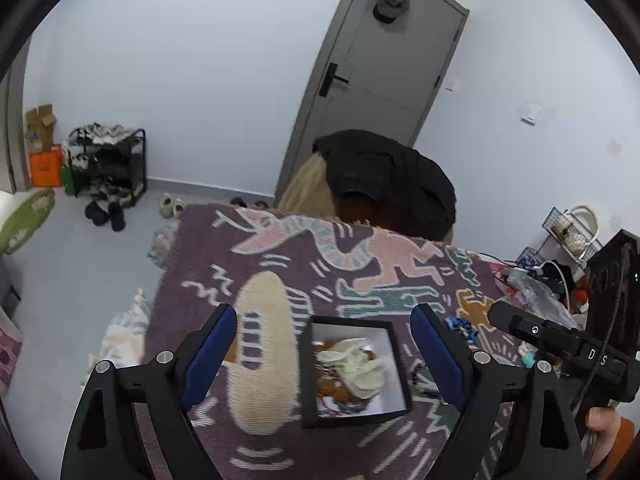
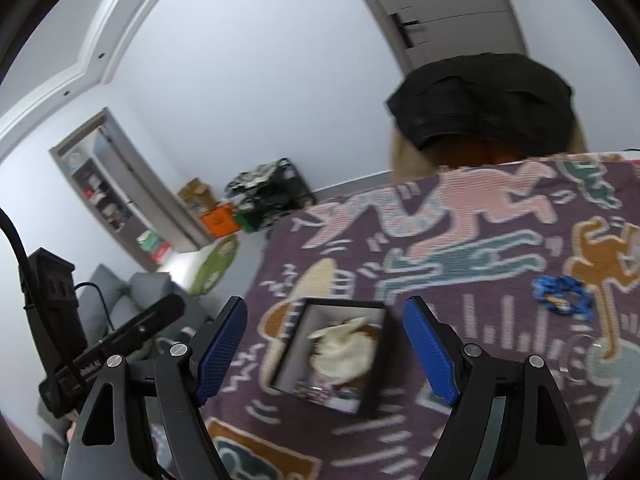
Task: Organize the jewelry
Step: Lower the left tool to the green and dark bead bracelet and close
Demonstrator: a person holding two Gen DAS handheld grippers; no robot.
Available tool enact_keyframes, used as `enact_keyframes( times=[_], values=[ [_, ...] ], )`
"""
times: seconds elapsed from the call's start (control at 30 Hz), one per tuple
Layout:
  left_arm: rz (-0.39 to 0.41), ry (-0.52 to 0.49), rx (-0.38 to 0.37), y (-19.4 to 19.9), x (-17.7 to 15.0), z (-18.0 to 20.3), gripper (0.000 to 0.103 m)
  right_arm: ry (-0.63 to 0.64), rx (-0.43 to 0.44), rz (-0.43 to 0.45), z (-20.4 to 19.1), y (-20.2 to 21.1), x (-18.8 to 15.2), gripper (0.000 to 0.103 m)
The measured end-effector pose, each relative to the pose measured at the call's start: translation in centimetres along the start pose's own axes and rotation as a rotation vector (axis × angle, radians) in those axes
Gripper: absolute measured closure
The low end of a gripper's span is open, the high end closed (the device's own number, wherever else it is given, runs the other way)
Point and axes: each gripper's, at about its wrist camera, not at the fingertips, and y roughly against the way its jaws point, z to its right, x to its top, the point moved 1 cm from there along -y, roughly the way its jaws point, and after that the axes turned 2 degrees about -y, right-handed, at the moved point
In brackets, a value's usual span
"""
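**Both claws released above the jewelry box**

The left gripper (image 1: 324,354) and the right gripper (image 2: 325,350) are held spread wide, nothing grasped. Beyond the blue pads (image 1: 210,354), an open black box (image 1: 354,372) is seen on the patterned blanket (image 1: 256,248), filled with jewelry and a cream cloth (image 1: 356,368). A blue scrunchie (image 2: 562,294) is seen right of the box.

A purple woven blanket (image 1: 360,264) with pink, teal and brown figures covers the surface. An open black box (image 1: 356,372) sits on it near the front. At about two o'clock from the box lies a blue scrunchie (image 2: 562,294).
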Motion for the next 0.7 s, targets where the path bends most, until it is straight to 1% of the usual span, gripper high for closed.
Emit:
enact_keyframes(
  times=[0.03, 0.2, 0.33, 0.37, 0.4, 0.5, 0.63, 0.7],
  values=[
    [-0.01, 0.0, -0.015, -0.5, -0.2, 0.6, 0.014, -0.002, -0.012, 0.007, 0.5, 0.5, -0.1, 0.023],
    [-0.05, -0.035, -0.045, -2.2, -1.0, 3.1, 0.014, -0.01, -0.064, 0.022, 3.3, 2.6, -0.5, 0.023],
    [-0.062, -0.066, -0.07, -3.1, -1.6, 5.1, 0.014, -0.019, -0.127, -0.002, 5.9, 3.0, -1.0, 0.023],
    [-0.064, -0.07, -0.073, -3.3, -1.7, 5.4, 0.014, -0.022, -0.137, -0.007, 6.4, 2.9, -1.2, 0.026],
    [-0.067, -0.075, -0.076, -3.4, -1.9, 5.8, 0.014, -0.025, -0.15, -0.018, 7.1, 2.8, -1.4, 0.033],
    [-0.08, -0.092, -0.08, -4.1, -2.3, 6.8, 0.014, -0.038, -0.162, -0.054, 8.6, 2.1, -2.1, 0.048],
    [-0.085, -0.103, -0.077, -4.8, -2.6, 7.9, 0.014, -0.053, -0.171, -0.109, 10.3, 0.6, -2.8, 0.053],
    [-0.087, -0.11, -0.072, -5.0, -2.7, 8.3, 0.014, -0.048, -0.169, -0.133, 10.8, -0.1, -3.2, 0.06]
  ],
)
